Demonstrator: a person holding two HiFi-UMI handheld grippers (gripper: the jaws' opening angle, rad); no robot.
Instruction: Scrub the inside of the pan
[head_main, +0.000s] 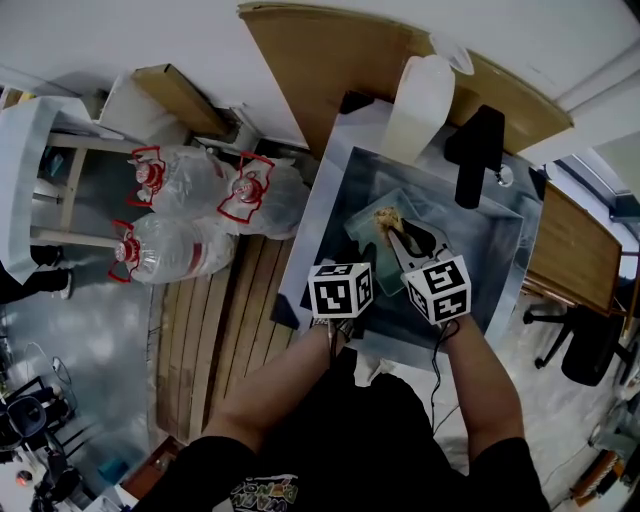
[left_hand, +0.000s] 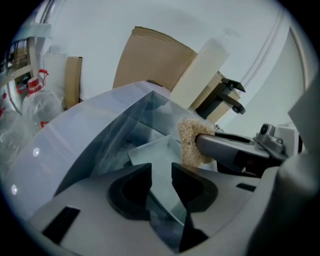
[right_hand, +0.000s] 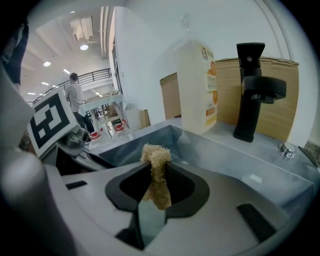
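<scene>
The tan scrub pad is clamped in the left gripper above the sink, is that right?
Not quite. The scrub pad is clamped in the right gripper, not the left, above the sink. The right gripper view shows it pinched between those jaws. The left gripper is open.

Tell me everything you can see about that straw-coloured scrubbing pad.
The scrubbing pad is a coarse, fibrous wad, pale tan like loofah, with frayed edges. It stands upright, with its lower half pinched between the shut jaws of the right gripper and its tufted top sticking out beyond them. It is over the steel sink, above the clear rectangular pan. Whether it touches the pan cannot be told.
</scene>
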